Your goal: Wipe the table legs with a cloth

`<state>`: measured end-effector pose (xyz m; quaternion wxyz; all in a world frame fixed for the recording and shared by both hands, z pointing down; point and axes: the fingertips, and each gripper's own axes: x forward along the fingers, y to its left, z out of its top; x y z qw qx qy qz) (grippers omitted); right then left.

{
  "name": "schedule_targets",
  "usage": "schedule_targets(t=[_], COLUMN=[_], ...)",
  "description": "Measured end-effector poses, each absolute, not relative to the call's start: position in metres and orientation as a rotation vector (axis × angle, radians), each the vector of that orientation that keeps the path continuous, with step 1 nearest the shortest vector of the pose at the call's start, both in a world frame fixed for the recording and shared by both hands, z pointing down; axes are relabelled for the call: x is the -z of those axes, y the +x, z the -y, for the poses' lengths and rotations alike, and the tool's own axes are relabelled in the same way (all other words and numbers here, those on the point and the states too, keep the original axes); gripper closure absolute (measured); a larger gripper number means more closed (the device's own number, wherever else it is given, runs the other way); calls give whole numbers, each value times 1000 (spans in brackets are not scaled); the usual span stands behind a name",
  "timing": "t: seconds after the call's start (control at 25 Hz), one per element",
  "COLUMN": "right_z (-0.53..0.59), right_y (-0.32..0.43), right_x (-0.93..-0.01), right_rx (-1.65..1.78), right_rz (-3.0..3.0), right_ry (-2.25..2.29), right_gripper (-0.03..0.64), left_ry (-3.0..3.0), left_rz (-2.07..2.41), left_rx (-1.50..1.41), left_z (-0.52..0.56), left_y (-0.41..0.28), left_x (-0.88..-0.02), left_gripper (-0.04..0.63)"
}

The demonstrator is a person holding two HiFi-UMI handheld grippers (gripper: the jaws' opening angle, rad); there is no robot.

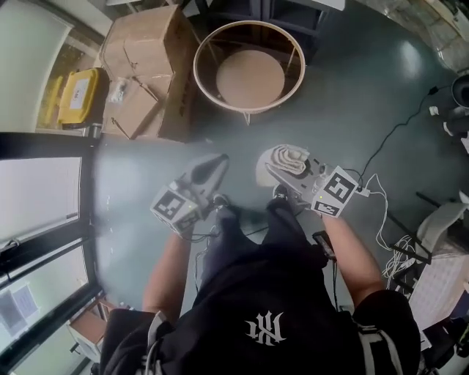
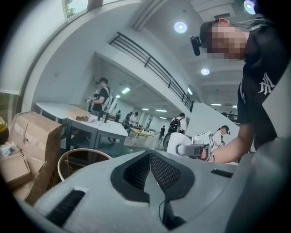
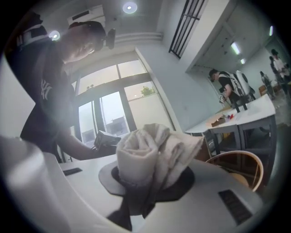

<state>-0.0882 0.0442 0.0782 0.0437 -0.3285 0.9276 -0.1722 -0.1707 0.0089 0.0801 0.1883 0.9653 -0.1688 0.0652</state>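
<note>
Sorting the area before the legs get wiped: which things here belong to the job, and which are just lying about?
Job: cloth, clamped in the right tool; round table; left tool, shut and empty.
Lying about: cardboard boxes; yellow container; floor cables.

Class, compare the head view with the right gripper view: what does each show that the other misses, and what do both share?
Only the head view: the yellow box and the cables on the floor. Only the right gripper view: a ceiling light and people at white tables. Both: the round wooden table and the right claw shut on the rolled cloth.
</note>
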Motion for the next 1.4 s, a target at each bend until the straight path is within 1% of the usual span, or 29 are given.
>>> schedule_targets(t=[0.16, 0.24, 0.36, 0.48, 0.6, 0.72, 0.88, 1.4], right_z=[-86, -94, -93, -93, -90, -90, -94, -101], right_y=[-1, 15, 12, 16, 16, 17, 16, 20], right_x=[-22, -7, 4, 8, 15, 18, 16, 24], right_rx=[410, 432, 448, 429, 459, 483, 491, 399], right_rz=[-2907, -2879, -2829, -2831, -2769, -2737, -2791, -2878], right_ry=[-939, -894, -890, -921, -946, -944, -925, -789], right_gripper=[535, 535, 535, 535, 535, 535, 537, 537], left_ry=[2760, 2787, 2844, 2913, 2943, 2943, 2922, 2950], left_rz=[498, 500, 468, 387, 349, 312, 285, 170], left_rx=[-147, -112, -159, -50, -15, -6, -124, -151], left_z=[-33, -35, -29, -25, -27, -32, -42, -66], left_y=[-90, -77, -82, -69, -61, -52, -45, -18], left_x=[-33, -13, 2, 29, 43, 41, 19, 27], left_gripper=[589, 588, 588, 588, 588, 588, 588, 589])
